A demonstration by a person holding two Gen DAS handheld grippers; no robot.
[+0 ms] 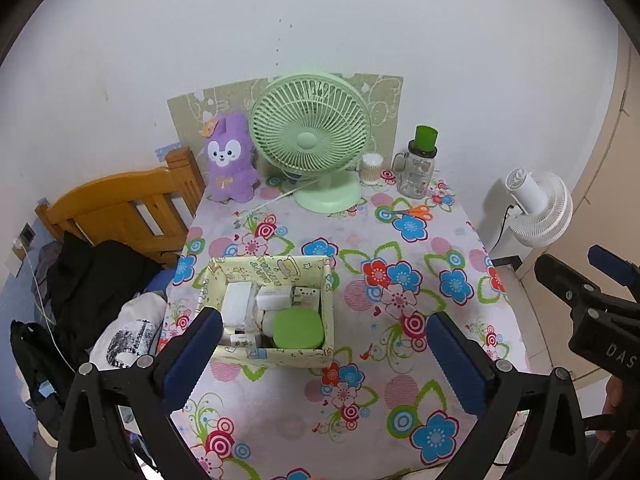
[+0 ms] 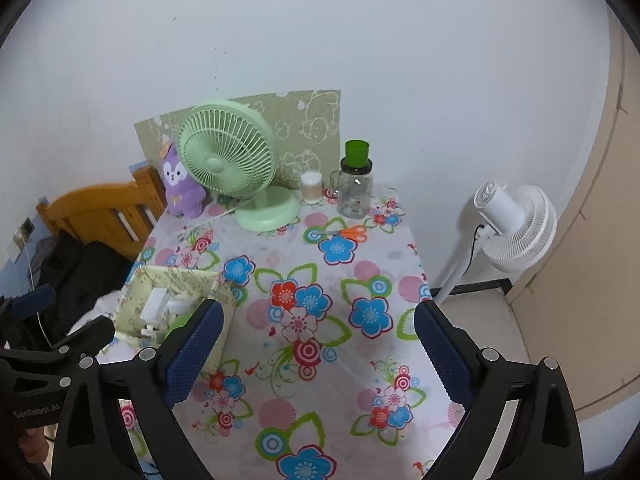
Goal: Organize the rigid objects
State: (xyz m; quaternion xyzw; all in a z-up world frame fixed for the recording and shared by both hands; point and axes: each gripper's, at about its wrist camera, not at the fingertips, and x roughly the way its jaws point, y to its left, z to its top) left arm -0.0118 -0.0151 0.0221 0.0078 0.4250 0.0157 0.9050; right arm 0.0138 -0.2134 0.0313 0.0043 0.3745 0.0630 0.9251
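A cream patterned storage box (image 1: 280, 354) stands on the flowered tablecloth (image 1: 400, 272), near its left edge. Inside lie white boxes (image 1: 238, 302), white plugs and a green-lidded container (image 1: 298, 328). My left gripper (image 1: 322, 318) hovers over the box's near side, open, with nothing between its blue pads. In the right wrist view the box (image 2: 132, 316) is at the left, partly hidden by the left finger. My right gripper (image 2: 318, 308) is open and empty above the middle of the cloth, to the right of the box.
At the back stand a purple plush (image 1: 230, 160), a green desk fan (image 1: 310, 136), a cotton-swab pot (image 1: 371, 168) and a green-capped jar (image 1: 418, 168). Orange scissors (image 1: 416, 211) lie in front of the jar. A white floor fan (image 1: 540, 208) stands right; a wooden bed frame (image 1: 120, 208) with dark clothes is left.
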